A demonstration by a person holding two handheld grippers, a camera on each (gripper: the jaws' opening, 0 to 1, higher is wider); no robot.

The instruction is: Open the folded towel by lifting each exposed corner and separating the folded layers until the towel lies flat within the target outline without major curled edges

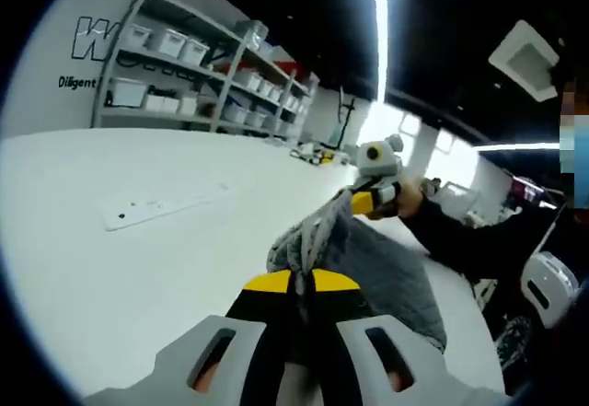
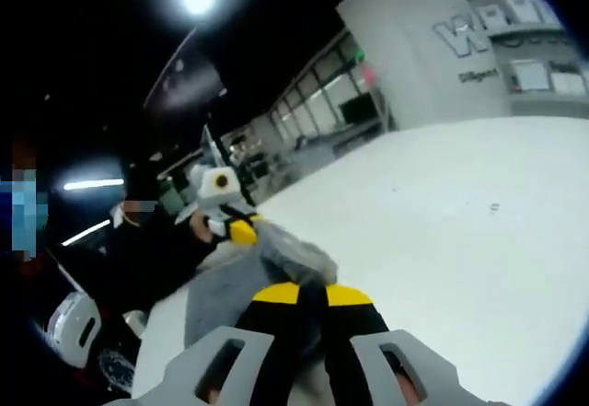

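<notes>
While both grippers pinch the grey towel [image 1: 368, 259] at lower centre, left gripper [image 1: 302, 286] and right gripper [image 2: 324, 294] have jaws closed on bunched cloth; drawing them apart evenly, low over the white table [image 1: 138, 268], should spread the layers

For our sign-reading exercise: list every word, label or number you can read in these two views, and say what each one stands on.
"Diligent": small dark lettering on the white wall, left of the shelving; its right end is hidden.
"W": first big outlined letter above it; the rest is hidden.
Wall lettering in the right gripper view: "W" again; the small line is too blurred.
Labels on the shelf bins: too small to read.
</notes>
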